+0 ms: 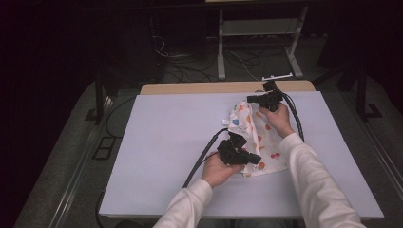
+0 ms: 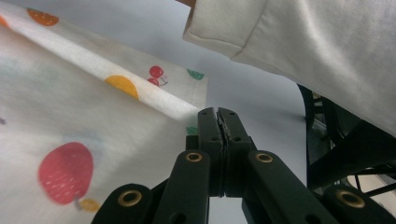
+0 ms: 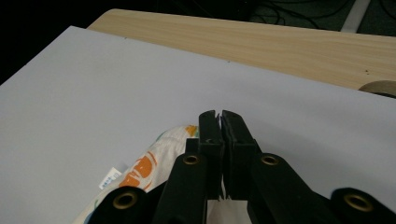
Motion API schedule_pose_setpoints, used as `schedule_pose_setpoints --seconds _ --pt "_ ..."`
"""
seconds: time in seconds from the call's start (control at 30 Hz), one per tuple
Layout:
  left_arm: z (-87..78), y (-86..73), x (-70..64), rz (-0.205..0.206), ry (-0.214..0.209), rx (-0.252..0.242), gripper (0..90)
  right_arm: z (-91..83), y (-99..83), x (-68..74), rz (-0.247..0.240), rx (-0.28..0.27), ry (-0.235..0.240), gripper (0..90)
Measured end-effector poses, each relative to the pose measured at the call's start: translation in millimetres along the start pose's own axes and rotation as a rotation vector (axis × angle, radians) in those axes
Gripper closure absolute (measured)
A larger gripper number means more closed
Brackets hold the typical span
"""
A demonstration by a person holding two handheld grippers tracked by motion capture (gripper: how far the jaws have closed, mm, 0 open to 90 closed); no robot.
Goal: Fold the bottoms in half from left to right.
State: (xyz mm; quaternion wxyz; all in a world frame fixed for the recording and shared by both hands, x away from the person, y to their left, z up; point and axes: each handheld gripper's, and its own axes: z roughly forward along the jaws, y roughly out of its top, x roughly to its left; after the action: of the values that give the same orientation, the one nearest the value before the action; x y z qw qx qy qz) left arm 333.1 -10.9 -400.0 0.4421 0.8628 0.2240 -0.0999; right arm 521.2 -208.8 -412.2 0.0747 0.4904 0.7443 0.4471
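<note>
In the high view, the cloth (image 1: 257,138) is lying on the right half of the grey mat (image 1: 166,142), bunched along its length. The left gripper (image 1: 251,159) is pinching its near edge and the right gripper (image 1: 251,98) its far end. Holding opposite ends this way suggests the person is stretching or folding it.

In the left gripper view, the jaws are pressing fully together with a cloth (image 2: 79,140) fold running into them, so the left gripper (image 2: 218,116) is clamping the fabric. A white sleeve (image 2: 299,51) is crossing above.

In the right gripper view, the right gripper (image 3: 219,119) is also clenching, with pale fabric showing low between its jaws. A small white tag (image 3: 110,178) is sticking out of the cloth (image 3: 154,163), its blue print too blurred to read. The wooden table (image 3: 261,42) is showing beyond the mat.
</note>
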Motion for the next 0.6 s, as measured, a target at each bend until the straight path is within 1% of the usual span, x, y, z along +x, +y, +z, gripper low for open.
schedule_pose_setpoints --seconds 0.07,0.3,0.47,0.6 --pt "4.5 2.1 -0.1 0.004 -0.002 0.005 88.2 0.1 -0.8 -3.3 -0.003 0.005 -0.001 85.5" --pt "21.9 4.5 1.8 -0.009 -0.007 0.019 88.2 2.1 -4.2 -11.2 -0.017 0.019 0.000 85.5" --pt "32.1 6.4 2.9 -0.016 -0.005 0.027 88.2 5.4 -6.7 -15.0 -0.033 0.025 0.006 85.3" --pt "40.0 8.4 3.9 -0.022 -0.006 0.029 88.2 8.7 -8.7 -18.9 -0.034 0.022 0.021 85.3"
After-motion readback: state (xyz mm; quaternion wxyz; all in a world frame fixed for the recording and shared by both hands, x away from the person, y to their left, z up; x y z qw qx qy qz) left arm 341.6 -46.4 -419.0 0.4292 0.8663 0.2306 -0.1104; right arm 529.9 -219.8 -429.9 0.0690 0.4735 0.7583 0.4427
